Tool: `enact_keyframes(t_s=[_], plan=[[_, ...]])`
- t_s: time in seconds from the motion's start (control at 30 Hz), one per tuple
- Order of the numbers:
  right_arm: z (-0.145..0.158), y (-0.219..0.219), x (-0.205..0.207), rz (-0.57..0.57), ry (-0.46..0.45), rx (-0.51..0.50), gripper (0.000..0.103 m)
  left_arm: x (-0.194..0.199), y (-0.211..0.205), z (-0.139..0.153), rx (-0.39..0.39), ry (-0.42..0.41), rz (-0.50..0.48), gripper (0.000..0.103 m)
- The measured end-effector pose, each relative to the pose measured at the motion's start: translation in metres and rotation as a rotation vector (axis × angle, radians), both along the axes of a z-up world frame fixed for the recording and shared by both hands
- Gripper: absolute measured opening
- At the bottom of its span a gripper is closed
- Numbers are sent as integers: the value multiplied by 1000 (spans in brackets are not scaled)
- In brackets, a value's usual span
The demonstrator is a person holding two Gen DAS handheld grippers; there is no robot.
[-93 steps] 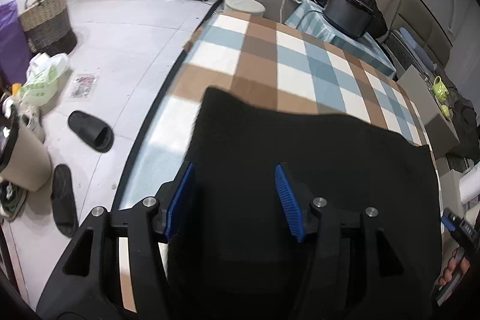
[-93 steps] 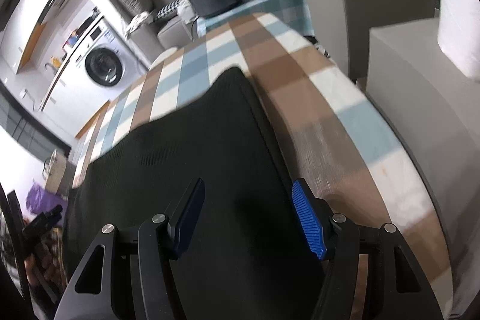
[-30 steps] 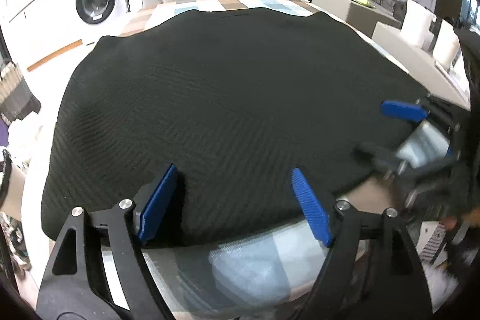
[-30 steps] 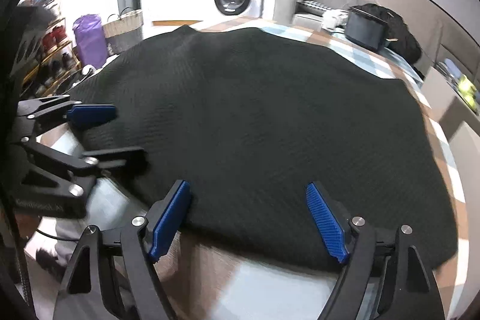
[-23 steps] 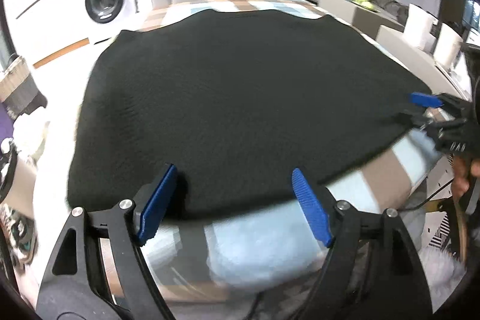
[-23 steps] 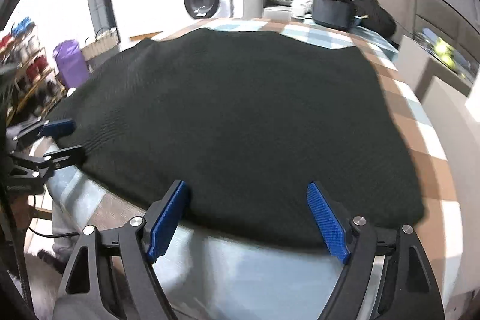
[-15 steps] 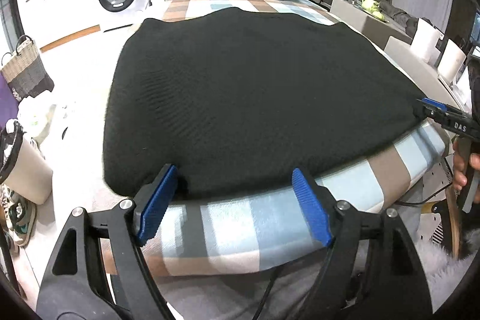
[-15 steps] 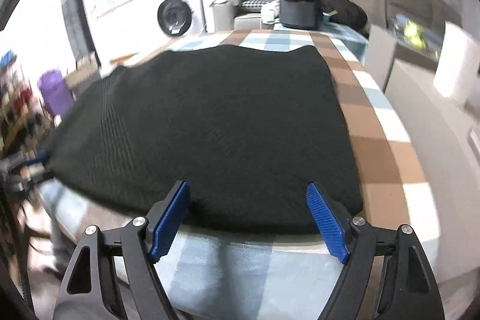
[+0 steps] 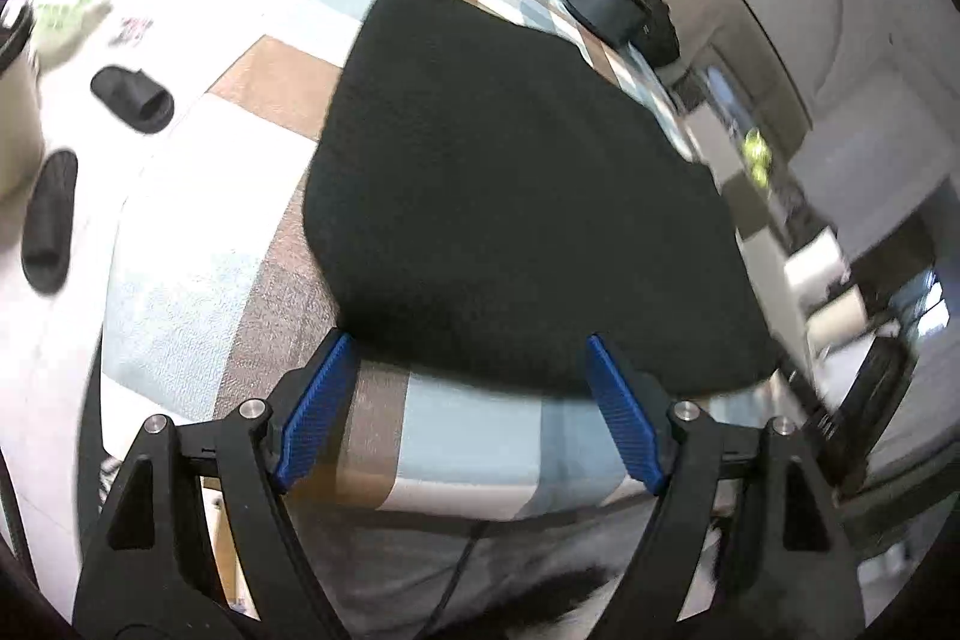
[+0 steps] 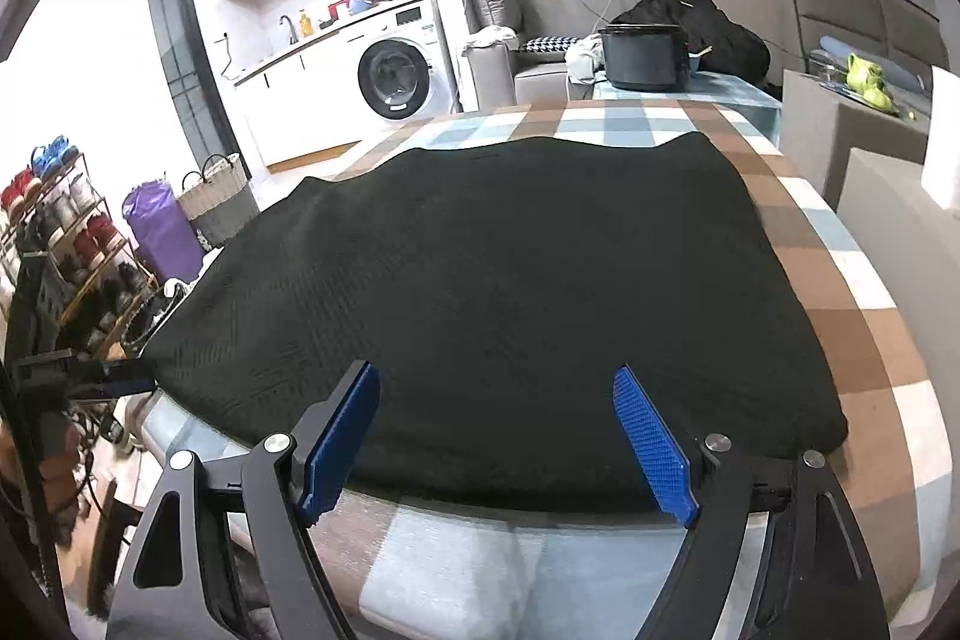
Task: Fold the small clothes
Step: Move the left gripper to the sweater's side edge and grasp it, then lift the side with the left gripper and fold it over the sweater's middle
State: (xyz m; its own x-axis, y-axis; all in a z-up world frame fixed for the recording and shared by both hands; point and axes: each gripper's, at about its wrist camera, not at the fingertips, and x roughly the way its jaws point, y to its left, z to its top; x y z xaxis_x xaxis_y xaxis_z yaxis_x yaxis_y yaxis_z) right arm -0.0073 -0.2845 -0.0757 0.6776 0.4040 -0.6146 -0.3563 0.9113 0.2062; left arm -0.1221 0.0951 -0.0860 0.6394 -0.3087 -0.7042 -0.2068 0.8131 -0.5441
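While the black knit garment point(image 10: 498, 292) lies flat on the checked surface point(image 10: 864, 340), a black pot point(image 10: 642, 55) stands well beyond its far edge. Both the left claw point(image 9: 465, 406) and right claw point(image 10: 498, 451) are spread wide and empty at its near hem; bare cloth borders it right and near.

The black knitted cloth point(image 10: 498, 292) lies flat and spread out on the checked table — big, dark, with a wavy far edge at 12 o'clock. Its near edge sits at 6 o'clock.
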Motion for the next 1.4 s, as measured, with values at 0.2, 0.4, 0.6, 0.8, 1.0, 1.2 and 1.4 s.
enact_keyframes(t_s=[0.2, 0.4, 0.6, 0.8, 1.0, 1.2, 1.4], plan=[[-11, 8, 6, 21, 51, 35, 82, 15, -10, 1, 108, 22, 72, 76], [-18, 3, 10, 5, 77, 4, 84, 26, -24, 2, 235, 35, 82, 76], [-22, -10, 14, -34, 94, 21, 84, 26, -22, 2, 173, 20, 81, 77], [-25, -5, 13, -29, 89, 19, 86, 34, -24, 0, 210, -10, 180, 68], [-25, 6, 8, -5, 77, -1, 86, 61, -52, -5, 405, -10, 215, 27], [-25, 6, 8, -2, 76, -2, 86, 61, -43, -1, 358, -48, 193, 16], [-24, 8, 7, 11, 80, 6, 86, 55, -21, 14, 369, -85, 226, 15]])
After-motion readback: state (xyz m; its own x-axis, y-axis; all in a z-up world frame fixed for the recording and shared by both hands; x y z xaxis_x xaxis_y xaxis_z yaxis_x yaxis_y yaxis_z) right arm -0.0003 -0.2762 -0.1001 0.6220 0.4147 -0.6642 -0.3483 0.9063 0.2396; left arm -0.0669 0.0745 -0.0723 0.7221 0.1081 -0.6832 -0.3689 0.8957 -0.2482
